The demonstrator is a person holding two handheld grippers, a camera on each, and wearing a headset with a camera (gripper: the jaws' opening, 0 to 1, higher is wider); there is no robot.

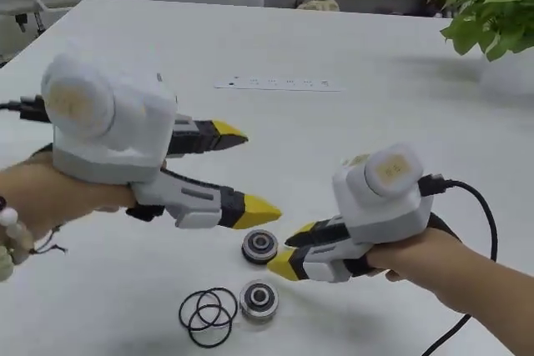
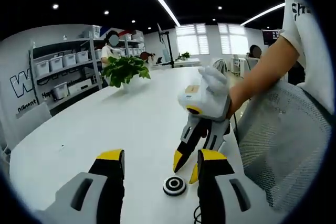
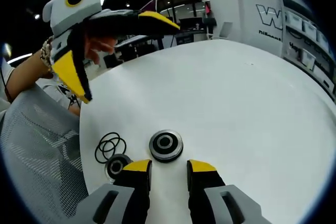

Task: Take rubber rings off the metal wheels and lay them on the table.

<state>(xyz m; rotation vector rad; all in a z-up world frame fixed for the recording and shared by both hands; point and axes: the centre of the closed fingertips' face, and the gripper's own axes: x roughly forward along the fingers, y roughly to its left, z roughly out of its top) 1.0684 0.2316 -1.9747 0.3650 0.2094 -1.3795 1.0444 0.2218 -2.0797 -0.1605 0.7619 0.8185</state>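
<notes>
Obs.: the left tongs (image 1: 244,171) are held up above the worktop (image 1: 350,122). Their jaws are spread wide with nothing between them, and the tips point across toward the right tongs (image 3: 169,167). The right tongs sit low over the worktop. Their jaws are parted by a narrow gap and nothing is gripped.

Wheel A (image 1: 260,246) lies flat on the worktop and shows a dark outer band. In the right gripper view it sits just beyond the gap between the right tongs' yellow tips, roughly centred on it; whether it touches them cannot be told. In the head view it lies under the lower jaw of the left tongs, apart from it.

Wheel B (image 1: 259,299) lies flat, nearer the person than wheel A, and has a paler metal rim. In the right gripper view it is just beside that view's left-hand jaw.

The rubber rings (image 1: 207,314) are about three thin black loops. They overlap one another and lie flat on the worktop, close against wheel B on its left side. They are apart from both tongs.
</notes>
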